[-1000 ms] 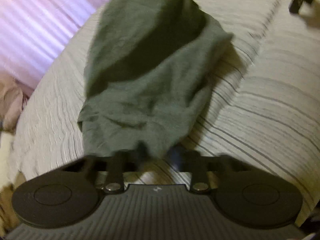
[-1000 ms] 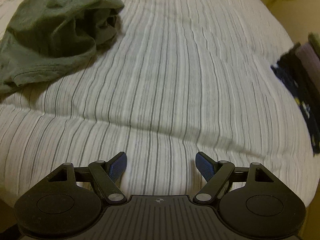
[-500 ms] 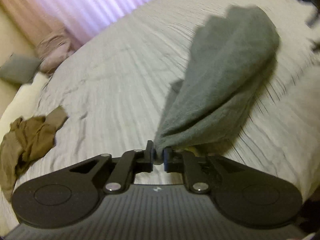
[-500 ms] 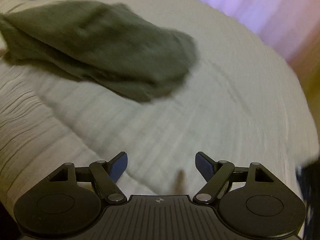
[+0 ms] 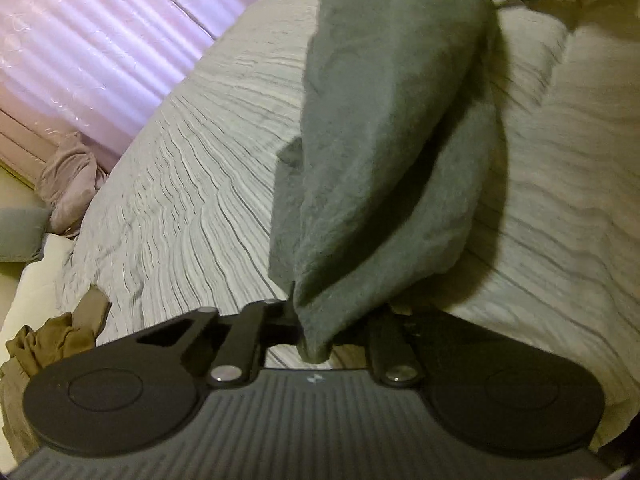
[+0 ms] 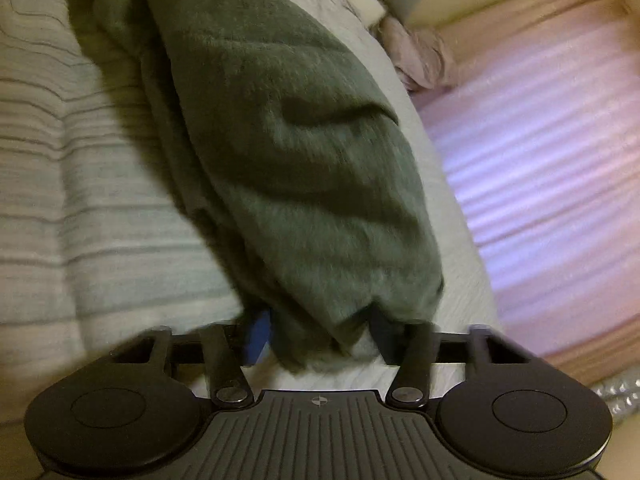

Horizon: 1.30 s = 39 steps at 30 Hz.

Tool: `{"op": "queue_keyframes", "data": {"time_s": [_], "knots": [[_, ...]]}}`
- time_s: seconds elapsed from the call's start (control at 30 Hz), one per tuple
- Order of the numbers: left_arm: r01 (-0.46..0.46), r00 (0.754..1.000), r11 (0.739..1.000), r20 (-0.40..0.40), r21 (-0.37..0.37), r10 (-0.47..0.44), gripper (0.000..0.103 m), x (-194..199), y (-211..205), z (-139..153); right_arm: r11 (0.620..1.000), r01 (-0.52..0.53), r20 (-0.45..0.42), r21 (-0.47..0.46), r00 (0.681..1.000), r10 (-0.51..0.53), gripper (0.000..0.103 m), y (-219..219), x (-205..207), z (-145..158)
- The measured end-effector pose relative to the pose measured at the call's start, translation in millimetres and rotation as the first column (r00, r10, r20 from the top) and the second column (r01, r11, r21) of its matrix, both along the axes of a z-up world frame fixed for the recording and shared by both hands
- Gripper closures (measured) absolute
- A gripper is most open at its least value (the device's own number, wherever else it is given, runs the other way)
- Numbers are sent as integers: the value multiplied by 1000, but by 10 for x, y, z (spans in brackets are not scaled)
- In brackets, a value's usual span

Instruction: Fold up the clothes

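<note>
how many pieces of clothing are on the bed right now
2. The green garment stretches across the bed, gripped by the left gripper. A brown one lies crumpled at the edge. Others may be out of view.

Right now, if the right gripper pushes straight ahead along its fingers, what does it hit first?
The green garment: it already sits bunched between the right gripper fingers and fills the path ahead. Beyond it lies the striped bedspread, though depth is unclear.

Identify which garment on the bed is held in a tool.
The grey-green garment, pinched by the left tool; the brown garment lies crumpled, untouched.
</note>
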State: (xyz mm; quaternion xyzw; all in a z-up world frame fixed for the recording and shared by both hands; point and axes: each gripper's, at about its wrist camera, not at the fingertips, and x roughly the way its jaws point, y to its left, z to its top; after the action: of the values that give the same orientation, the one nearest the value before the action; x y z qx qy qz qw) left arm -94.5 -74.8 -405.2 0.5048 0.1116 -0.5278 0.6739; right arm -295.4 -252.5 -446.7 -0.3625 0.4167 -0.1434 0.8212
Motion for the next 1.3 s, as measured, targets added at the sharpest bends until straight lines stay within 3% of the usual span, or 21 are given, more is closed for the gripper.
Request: {"op": "queue_keyframes", "data": {"time_s": [0.1, 0.23, 0.33, 0.43, 0.63, 0.7, 0.8, 0.93, 1.07, 1.1, 1.17, 1.23, 1.3], "knots": [[-93, 993, 993, -85, -69, 87, 97, 159, -22, 307, 994, 27, 57, 106, 998, -34, 99, -130, -2, 282], [-226, 959, 951, -217, -212, 180, 97, 308, 18, 1005, 977, 112, 204, 183, 968, -150, 99, -290, -270, 1008], [-287, 936, 900, -294, -327, 192, 97, 299, 49, 1593, 962, 150, 294, 228, 931, -215, 100, -311, -472, 1615], [-284, 943, 852, -292, -440, 163, 98, 177, 4, 2196, 948, 170, 365, 268, 893, -263, 100, -285, -609, 2181], [-294, 944, 727, -307, -620, 119, 98, -83, 38, 3309, 937, 141, 494, 321, 819, -292, 100, -216, -736, 3253], [-279, 951, 705, -291, -652, 107, 98, -167, 90, 3568, 929, 104, 515, 356, 807, -288, 100, -207, -824, 3558], [-283, 947, 690, -310, -666, 89, 98, -288, 249, 3806, 916, 45, 512, 399, 818, -263, 100, -92, -1132, 3946], [-350, 919, 670, -380, -654, 108, 98, -388, 494, 3977, 877, -28, 485, 480, 841, -239, 100, 24, -1493, 4280], [-385, 891, 629, -450, -675, 62, 98, -247, 507, 4217, 835, -88, 519, 543, 817, -251, 100, -123, -1656, 4653], [-386, 885, 629, -464, -674, 46, 98, -131, 400, 4246, 831, -74, 527, 552, 802, -279, 100, -239, -1631, 4731], [-404, 861, 657, -507, -636, 40, 97, 181, 36, 4250, 820, -32, 538, 571, 770, -344, 100, -504, -1518, 4862], [-421, 826, 733, -559, -534, 68, 97, 607, -574, 4072, 766, 79, 487, 638, 729, -480, 99, -1025, -1185, 4737], [-437, 798, 811, -583, -388, 152, 92, 956, -1250, 3732, 686, 193, 416, 702, 669, -615, 99, -1585, -818, 4571]]}}
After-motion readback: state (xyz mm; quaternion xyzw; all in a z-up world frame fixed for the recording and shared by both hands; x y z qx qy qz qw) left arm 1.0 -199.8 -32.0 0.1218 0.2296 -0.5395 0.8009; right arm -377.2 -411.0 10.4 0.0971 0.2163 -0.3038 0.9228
